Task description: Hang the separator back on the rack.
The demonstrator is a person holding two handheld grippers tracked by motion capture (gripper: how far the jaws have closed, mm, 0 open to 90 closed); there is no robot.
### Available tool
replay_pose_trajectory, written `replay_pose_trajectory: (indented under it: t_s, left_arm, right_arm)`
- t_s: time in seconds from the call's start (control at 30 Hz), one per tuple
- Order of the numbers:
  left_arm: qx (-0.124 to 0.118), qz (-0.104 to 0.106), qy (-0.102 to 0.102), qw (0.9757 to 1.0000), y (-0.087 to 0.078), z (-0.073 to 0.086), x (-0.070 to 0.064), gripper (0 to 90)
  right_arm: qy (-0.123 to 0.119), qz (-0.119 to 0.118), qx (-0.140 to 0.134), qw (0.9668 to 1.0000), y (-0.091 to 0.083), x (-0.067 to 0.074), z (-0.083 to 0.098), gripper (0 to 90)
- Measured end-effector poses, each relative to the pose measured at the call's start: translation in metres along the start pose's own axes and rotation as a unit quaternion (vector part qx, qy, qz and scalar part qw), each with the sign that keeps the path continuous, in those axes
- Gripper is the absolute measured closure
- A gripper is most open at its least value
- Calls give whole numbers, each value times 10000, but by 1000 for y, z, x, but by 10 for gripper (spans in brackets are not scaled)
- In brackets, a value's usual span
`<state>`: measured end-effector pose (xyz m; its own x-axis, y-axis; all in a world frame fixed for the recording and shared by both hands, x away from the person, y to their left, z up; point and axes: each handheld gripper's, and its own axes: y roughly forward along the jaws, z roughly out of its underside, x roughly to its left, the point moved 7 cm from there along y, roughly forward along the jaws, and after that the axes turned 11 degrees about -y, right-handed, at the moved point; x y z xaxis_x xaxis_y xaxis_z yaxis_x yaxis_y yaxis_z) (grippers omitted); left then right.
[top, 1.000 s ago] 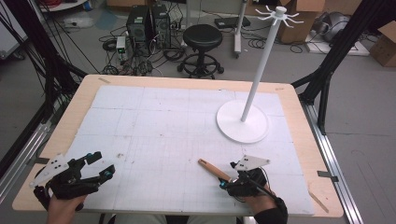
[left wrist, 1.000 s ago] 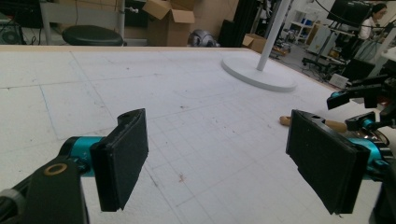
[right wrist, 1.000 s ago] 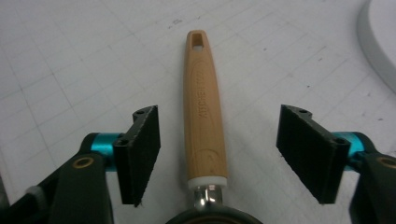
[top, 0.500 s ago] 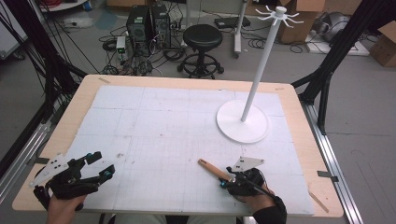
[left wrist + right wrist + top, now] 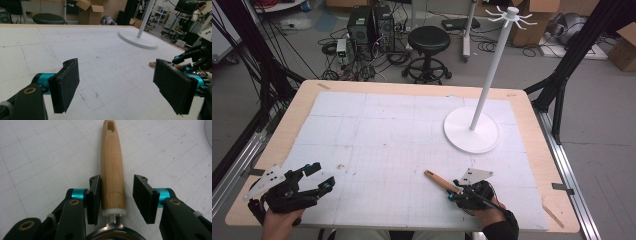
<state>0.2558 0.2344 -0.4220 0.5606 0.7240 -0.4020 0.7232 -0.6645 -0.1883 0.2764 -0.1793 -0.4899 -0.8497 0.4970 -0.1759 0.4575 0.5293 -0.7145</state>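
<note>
At the worktop's near left corner, the left tongs (image 5: 319, 176) are hanging released and idle. Right of them, the right tongs (image 5: 117, 195) have just been closing around the wooden-handled kitchen tool (image 5: 112, 167), not yet clenched; centring the handle before squeezing should prevent twisting.

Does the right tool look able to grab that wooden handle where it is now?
Probably yes. The right tool has just been closing, with the wooden handle lying flat between its jaws; one pad looks against it, a gap remains at the other, nothing blocks.

High cam overhead; gripper cams low, share table (image 5: 412, 130).
</note>
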Motion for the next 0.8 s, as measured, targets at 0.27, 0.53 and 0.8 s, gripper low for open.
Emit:
replay_pose_trajectory:
  t_s: [0.27, 0.53, 0.8]
  left_arm:
    - [2, -5, -5, 10000, 0, 0, 0, 213]
    - [6, -3, -2, 10000, 0, 0, 0, 213]
    - [8, -3, -5, 10000, 0, 0, 0, 213]
  right_arm:
    - [-22, -65, -18, 10000, 1, 2, -1, 611]
    - [-14, -102, -8, 9999, 1, 2, -1, 642]
    - [42, -164, -30, 9999, 1, 1, 0, 656]
